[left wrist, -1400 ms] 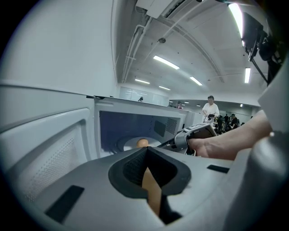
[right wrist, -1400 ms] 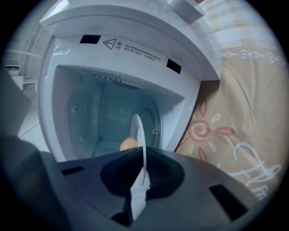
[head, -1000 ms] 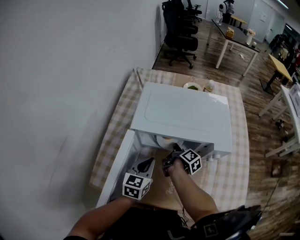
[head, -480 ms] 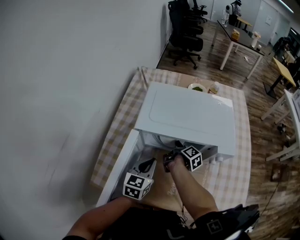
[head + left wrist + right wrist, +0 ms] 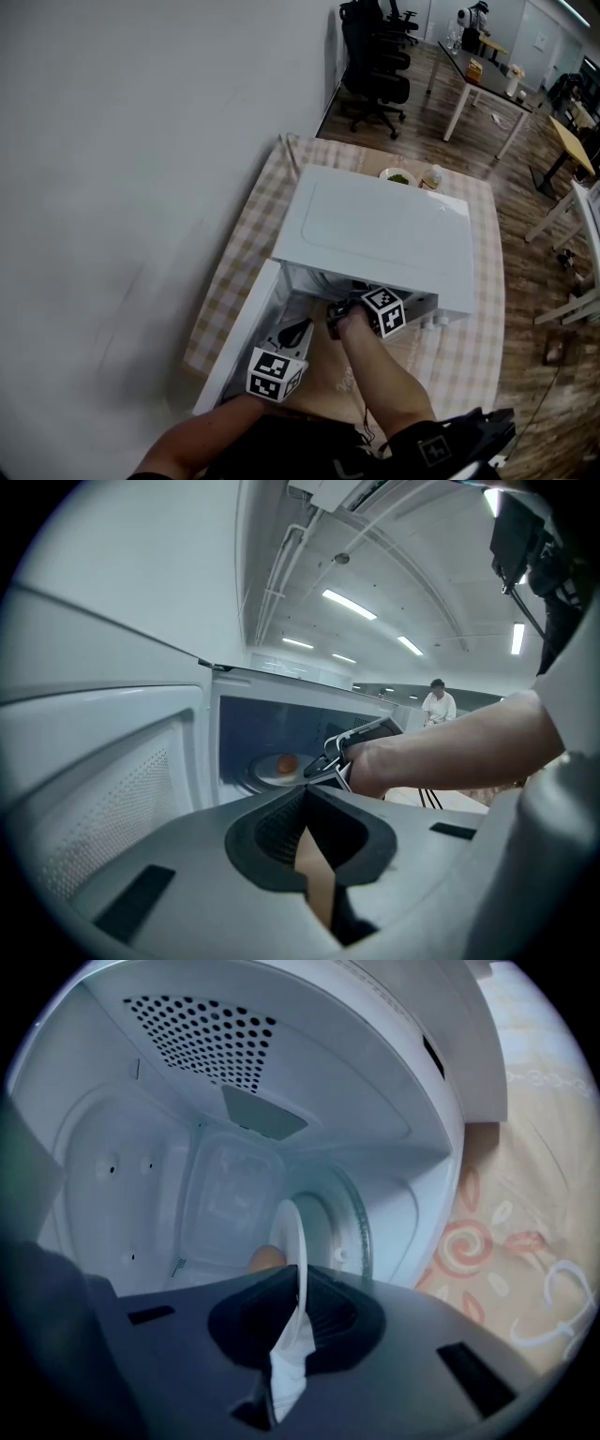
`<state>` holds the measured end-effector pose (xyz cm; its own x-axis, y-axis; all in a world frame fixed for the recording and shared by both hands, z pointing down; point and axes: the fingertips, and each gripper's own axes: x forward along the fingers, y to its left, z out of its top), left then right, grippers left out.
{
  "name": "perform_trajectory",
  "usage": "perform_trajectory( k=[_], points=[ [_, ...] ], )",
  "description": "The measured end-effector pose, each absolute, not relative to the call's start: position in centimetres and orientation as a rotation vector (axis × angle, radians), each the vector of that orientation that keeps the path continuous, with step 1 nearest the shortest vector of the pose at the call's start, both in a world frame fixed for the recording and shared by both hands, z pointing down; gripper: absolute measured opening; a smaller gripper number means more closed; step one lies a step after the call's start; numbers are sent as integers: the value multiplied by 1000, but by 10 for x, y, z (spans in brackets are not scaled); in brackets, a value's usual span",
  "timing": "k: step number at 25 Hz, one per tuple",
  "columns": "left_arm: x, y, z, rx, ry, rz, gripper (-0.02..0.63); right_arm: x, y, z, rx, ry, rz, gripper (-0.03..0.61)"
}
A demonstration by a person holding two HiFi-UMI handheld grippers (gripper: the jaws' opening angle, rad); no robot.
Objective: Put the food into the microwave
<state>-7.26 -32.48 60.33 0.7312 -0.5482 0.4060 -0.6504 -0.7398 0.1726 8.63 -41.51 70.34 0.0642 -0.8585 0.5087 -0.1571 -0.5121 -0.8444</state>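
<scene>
Checked tablecloth [image 5: 234, 281] under the open microwave [image 5: 384, 234]. Right gripper [image 5: 298, 1283] pinches the plate [image 5: 292, 1237] rim inside. I'd settle it level on the turntable [image 5: 364, 1227] before releasing. Left gripper [image 5: 305, 803] is closed and empty.

Smooth, glossy white shell on the microwave [image 5: 375, 230], soft checked cloth [image 5: 246, 239] beneath it, a shiny white plate [image 5: 298, 1241] inside, wood-grain planks across the floor [image 5: 525, 234].

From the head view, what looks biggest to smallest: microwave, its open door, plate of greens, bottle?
Largest: the microwave. Next: its open door. The plate of greens and the bottle look alike, both far from the camera, so unranked.
</scene>
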Motion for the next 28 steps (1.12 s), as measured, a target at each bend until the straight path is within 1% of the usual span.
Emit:
perform_trajectory(
  k=[5,10,14,20,23,28],
  points=[
    [-73,-323,602,2641,-931,480,8,88,-416,699,-1841,1107,-1446,22],
    [-74,-319,603,2646,-921,491,8,88,-416,696,-1934,1223,-1390,45],
    [-73,-317,603,2648,-913,496,8,86,-415,694,-1985,1278,-1372,86],
    [-72,-316,604,2646,-905,491,8,81,-411,696,-2024,1358,-1378,87],
    [-72,-314,604,2647,-897,491,8,79,-409,696,-2062,1411,-1372,111],
    [-71,-312,602,2656,-889,492,8,81,-404,697,-2202,1541,-1345,114]
  ],
)
